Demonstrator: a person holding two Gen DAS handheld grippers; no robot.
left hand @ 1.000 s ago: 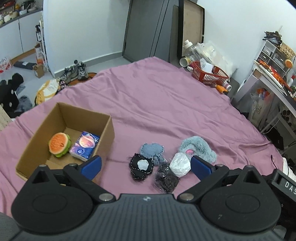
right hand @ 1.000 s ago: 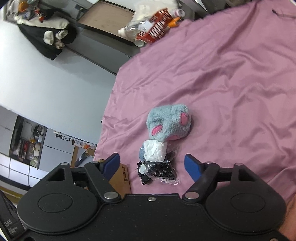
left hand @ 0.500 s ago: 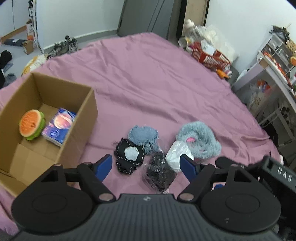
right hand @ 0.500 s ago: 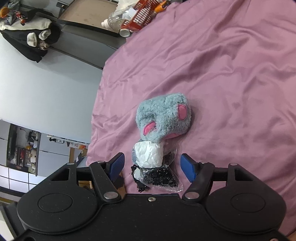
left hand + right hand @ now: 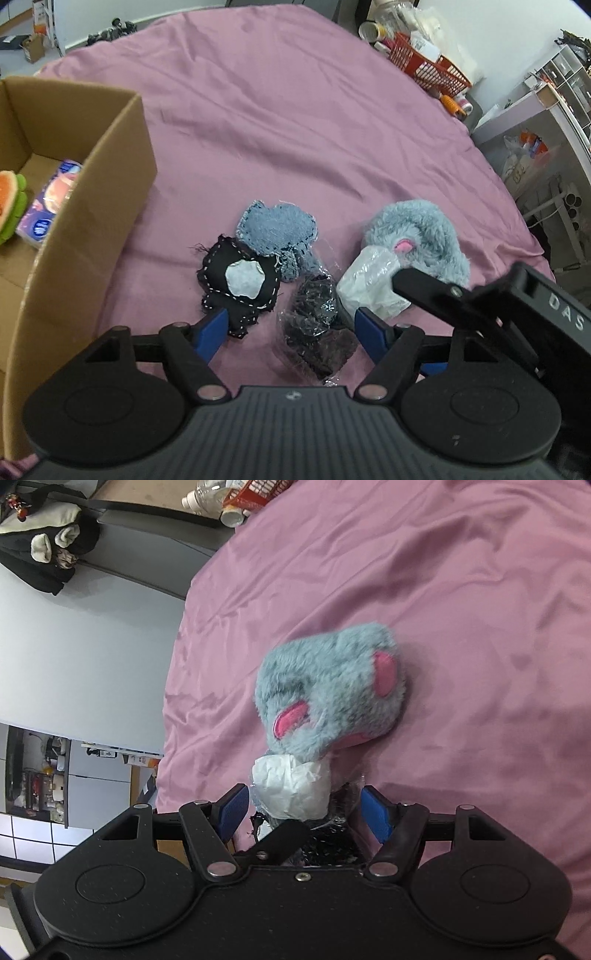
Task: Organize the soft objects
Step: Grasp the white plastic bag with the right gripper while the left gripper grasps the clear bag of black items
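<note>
Soft items lie in a pile on the pink bed sheet (image 5: 295, 110): a black patch with a white centre (image 5: 240, 277), a denim patch (image 5: 277, 225), a black bundle in a clear bag (image 5: 314, 325), a white wad (image 5: 369, 280) and a grey-blue plush toy (image 5: 424, 229). My left gripper (image 5: 291, 332) hangs low over the black bundle. Its jaws are closing, with the bundle between them and untouched. My right gripper (image 5: 304, 812) is open around the white wad (image 5: 291, 790), just in front of the plush toy (image 5: 332, 690). Its pads stand clear of the wad.
An open cardboard box (image 5: 92, 184) at the left holds a watermelon plush (image 5: 7, 203) and a tissue pack (image 5: 48, 199). A red basket (image 5: 432, 70) sits at the bed's far corner. A desk with shelves (image 5: 554, 110) stands beyond the right edge. Dark clothes (image 5: 44, 554) hang on the wall.
Both grippers have come down and closer to the pile. The left jaws have narrowed. The right gripper has come into the left wrist view beside the white wad.
</note>
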